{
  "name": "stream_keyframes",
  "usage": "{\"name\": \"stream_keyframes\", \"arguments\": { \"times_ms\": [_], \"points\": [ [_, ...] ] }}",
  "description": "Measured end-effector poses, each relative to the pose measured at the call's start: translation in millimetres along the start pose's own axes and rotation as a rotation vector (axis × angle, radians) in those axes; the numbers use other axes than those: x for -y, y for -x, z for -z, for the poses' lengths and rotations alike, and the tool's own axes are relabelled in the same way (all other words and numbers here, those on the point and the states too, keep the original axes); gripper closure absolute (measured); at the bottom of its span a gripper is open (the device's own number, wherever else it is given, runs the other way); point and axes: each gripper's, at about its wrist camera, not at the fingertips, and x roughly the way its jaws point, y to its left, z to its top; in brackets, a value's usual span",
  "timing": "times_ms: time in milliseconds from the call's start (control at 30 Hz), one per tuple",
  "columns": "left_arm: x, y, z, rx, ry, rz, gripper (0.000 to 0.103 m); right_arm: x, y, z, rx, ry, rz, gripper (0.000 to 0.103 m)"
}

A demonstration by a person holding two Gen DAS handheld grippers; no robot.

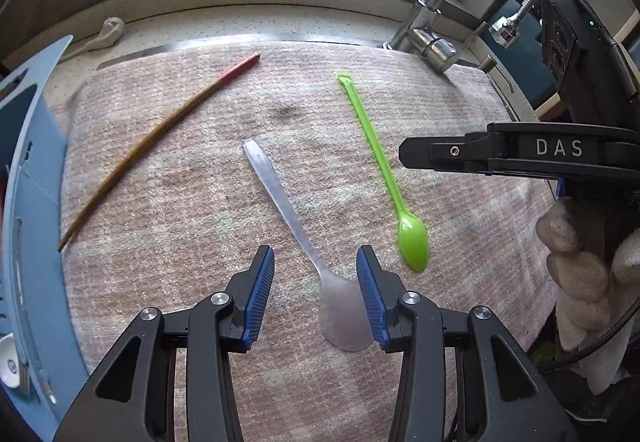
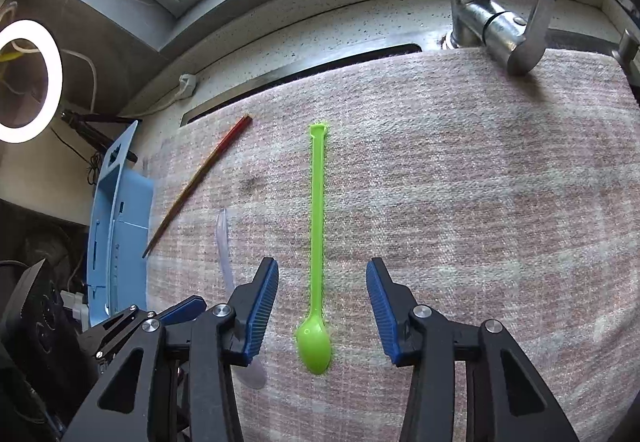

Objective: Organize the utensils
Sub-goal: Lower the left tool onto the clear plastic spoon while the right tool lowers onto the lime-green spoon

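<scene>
A metal spoon [image 1: 280,197] lies on the pinkish cloth [image 1: 180,181], bowl toward me. My left gripper [image 1: 315,262] hovers open over its neck, blue pads on either side and clear of it. A green plastic spoon [image 2: 318,226] lies lengthwise between the open fingers of my right gripper [image 2: 322,278], pads apart from it. The green spoon [image 1: 380,169] also shows in the left wrist view, right of the metal one. A brown chopstick with a red end [image 1: 160,137] lies at the left. The metal spoon [image 2: 224,246] is partly hidden behind my right gripper's left finger.
A light blue utensil holder [image 1: 36,201] stands off the cloth's left edge, also in the right wrist view [image 2: 120,226]. A chrome faucet [image 2: 484,13] rises at the back right. A gloved hand [image 1: 580,266] holds the right gripper's black body [image 1: 520,153] at the right.
</scene>
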Motion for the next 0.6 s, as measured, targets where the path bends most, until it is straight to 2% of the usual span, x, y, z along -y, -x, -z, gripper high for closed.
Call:
{"name": "stream_keyframes", "arguments": {
  "times_ms": [233,467,600],
  "points": [
    [-4.5,-11.6,-1.9,-0.02,0.041,0.003,0.063,-6.1,-18.1,-4.7,-0.023,0.012,0.015,0.064],
    [4.5,-21.7,-12.2,-0.021,0.007,-0.037,0.064,-15.5,-25.2,-11.5,-0.02,0.052,0.05,0.064],
    [11.3,-27.1,-17.2,-0.026,-0.067,-0.102,0.075,-22.7,-29.0,-12.0,-0.024,0.097,0.088,0.066]
  ]
}}
